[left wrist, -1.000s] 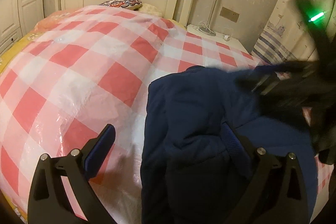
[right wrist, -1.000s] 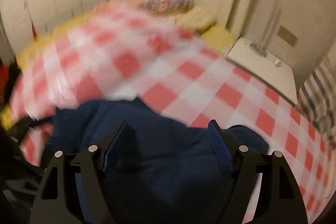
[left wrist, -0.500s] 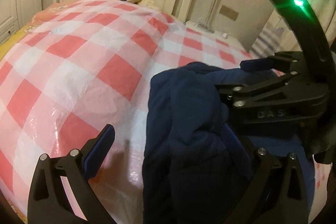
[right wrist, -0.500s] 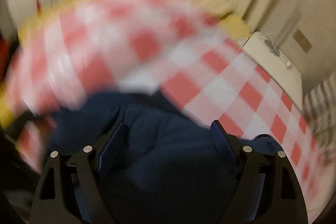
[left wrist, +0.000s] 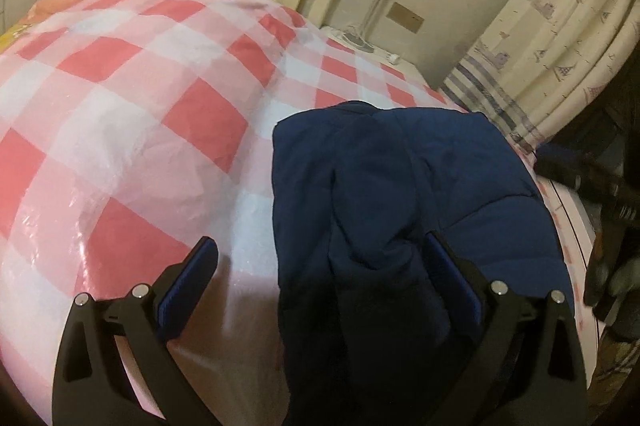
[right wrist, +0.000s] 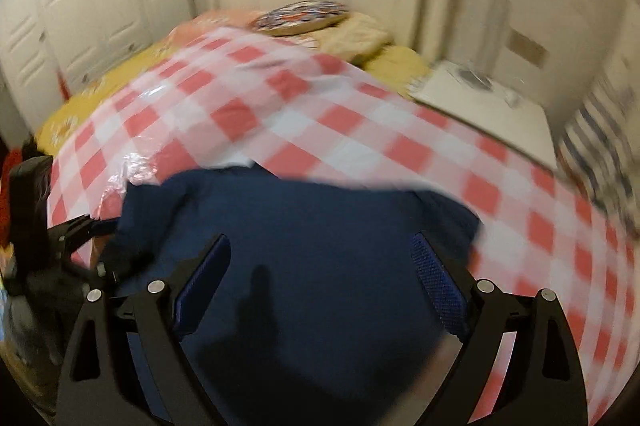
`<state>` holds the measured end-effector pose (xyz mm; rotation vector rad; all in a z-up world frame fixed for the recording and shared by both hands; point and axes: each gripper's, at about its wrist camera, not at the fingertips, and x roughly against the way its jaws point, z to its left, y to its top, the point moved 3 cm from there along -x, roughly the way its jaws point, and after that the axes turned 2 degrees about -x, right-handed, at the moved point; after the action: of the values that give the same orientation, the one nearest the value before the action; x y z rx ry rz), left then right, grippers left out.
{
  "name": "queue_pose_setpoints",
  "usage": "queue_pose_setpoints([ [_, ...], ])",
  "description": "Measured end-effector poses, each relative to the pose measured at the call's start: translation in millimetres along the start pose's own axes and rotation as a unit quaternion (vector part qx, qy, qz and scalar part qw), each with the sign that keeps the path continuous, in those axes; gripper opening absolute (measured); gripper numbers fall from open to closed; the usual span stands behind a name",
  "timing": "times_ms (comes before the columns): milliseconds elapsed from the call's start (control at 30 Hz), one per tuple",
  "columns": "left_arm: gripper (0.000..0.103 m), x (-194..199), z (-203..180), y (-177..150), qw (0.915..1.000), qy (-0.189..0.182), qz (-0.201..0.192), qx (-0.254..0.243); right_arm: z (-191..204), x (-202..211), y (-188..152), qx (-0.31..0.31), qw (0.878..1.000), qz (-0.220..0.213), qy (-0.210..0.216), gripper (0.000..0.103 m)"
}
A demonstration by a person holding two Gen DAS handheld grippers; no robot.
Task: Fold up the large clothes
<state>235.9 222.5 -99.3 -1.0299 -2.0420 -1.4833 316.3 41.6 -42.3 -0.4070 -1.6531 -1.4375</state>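
Right gripper (left wrist: 592, 186) has pulled off the navy garment (left wrist: 400, 186) toward frame right in left wrist view; left gripper (left wrist: 320, 258) jaws apart, nothing clamped; right wrist view: right jaws just widened, empty, above garment folded compact on checkered bed cover (right wrist: 320, 114); fold looks nearly done.

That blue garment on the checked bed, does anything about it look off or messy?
The blue garment lies bunched near the bed's edge, with lumpy ridges down its middle rather than flat layers. The checked cover under it is a crinkly plastic sheet, wrinkled beside the garment. Nothing looks torn or spilled.
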Motion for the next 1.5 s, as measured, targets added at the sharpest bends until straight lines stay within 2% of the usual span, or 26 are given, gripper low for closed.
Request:
queue_pose_setpoints([
  [33,0.101,-1,0,0,1.0,-0.005,0.0,0.0,-6,-7,-12,-0.008,1.0,0.015,-0.012,0.088],
  [67,0.101,-2,1,0,0.9999,-0.01,0.001,0.0,-10,-15,-21,-0.017,1.0,0.024,-0.006,0.088],
  [133,0.101,-5,3,0,0.9998,-0.019,0.002,0.002,-18,-25,-38,-0.067,0.998,-0.002,0.019,0.091],
  [300,0.1,3,8,-2,0.999,-0.042,-0.009,0.007,-14,-12,-37,-0.1,0.995,-0.002,-0.008,0.091],
  [333,0.099,13,10,-5,0.9983,-0.054,-0.016,0.012,-13,-2,-41,-0.112,0.994,-0.012,-0.007,0.091],
  [400,0.099,38,10,-13,0.9938,-0.106,-0.028,0.021,-9,18,-54,-0.124,0.992,-0.038,-0.003,0.091],
  [467,0.1,53,7,-21,0.9906,-0.133,-0.026,0.015,-8,31,-73,-0.133,0.99,-0.039,0.002,0.092],
  [533,0.1,50,2,-32,0.9865,-0.164,0.005,0.008,-13,39,-97,-0.171,0.984,-0.03,0.034,0.093],
  [633,0.101,30,-3,-47,0.9814,-0.184,0.055,0.006,-25,43,-129,-0.25,0.962,-0.01,0.111,0.097],
  [700,0.101,20,-3,-51,0.9737,-0.213,0.079,0.018,-27,38,-147,-0.277,0.948,0.015,0.154,0.098],
  [767,0.101,12,-5,-48,0.9667,-0.235,0.098,0.022,-26,34,-157,-0.292,0.938,0.021,0.187,0.098],
  [967,0.101,-11,-11,-36,0.9495,-0.275,0.15,0.01,-17,23,-156,-0.293,0.924,0.044,0.243,0.098],
  [1033,0.101,-17,-13,-32,0.9447,-0.285,0.163,0.002,-12,20,-157,-0.283,0.924,0.051,0.251,0.098],
  [1133,0.101,-22,-21,-29,0.9426,-0.283,0.176,-0.017,-8,14,-152,-0.281,0.925,0.054,0.25,0.099],
  [1300,0.101,-31,-24,-24,0.9344,-0.302,0.189,-0.01,-9,7,-145,-0.282,0.927,0.063,0.238,0.099],
  [1400,0.101,-29,-30,-28,0.9374,-0.299,0.178,-0.018,-7,6,-145,-0.283,0.929,0.058,0.231,0.099],
  [1500,0.099,-25,-33,-35,0.9439,-0.295,0.147,-0.021,-6,12,-152,-0.261,0.939,0.035,0.22,0.099],
])
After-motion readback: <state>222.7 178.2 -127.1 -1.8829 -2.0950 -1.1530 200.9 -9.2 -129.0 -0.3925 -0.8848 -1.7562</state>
